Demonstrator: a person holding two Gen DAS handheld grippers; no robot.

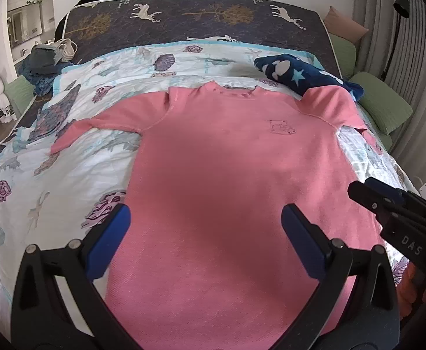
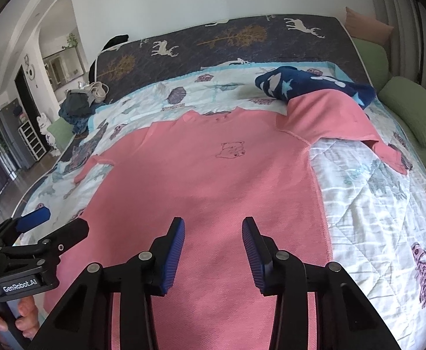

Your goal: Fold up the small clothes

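While the pink shirt (image 1: 227, 180) is lying spread face up on the quilt (image 1: 61, 180) of the bed (image 2: 242, 38), no fold is showing in it yet, so the folding seems to be only starting. Its body is lying flat with the little bear drawing on the chest, one sleeve (image 1: 96, 128) is stretching out across the quilt, and the other sleeve (image 2: 338, 116) is draping over a dark blue starred blanket (image 2: 309, 84) near the far side. The left tool (image 1: 205, 227) is hovering wide open over the lower part of the shirt, gripping nothing. The right tool (image 2: 213, 248) is hanging beside it over the hem, its pads parted about halfway and likewise holding nothing. Both sleeves are still waiting to be brought in, and the body is waiting to be doubled over. A heap of other clothes (image 1: 45, 64) is sitting at the far corner, probably waiting too.
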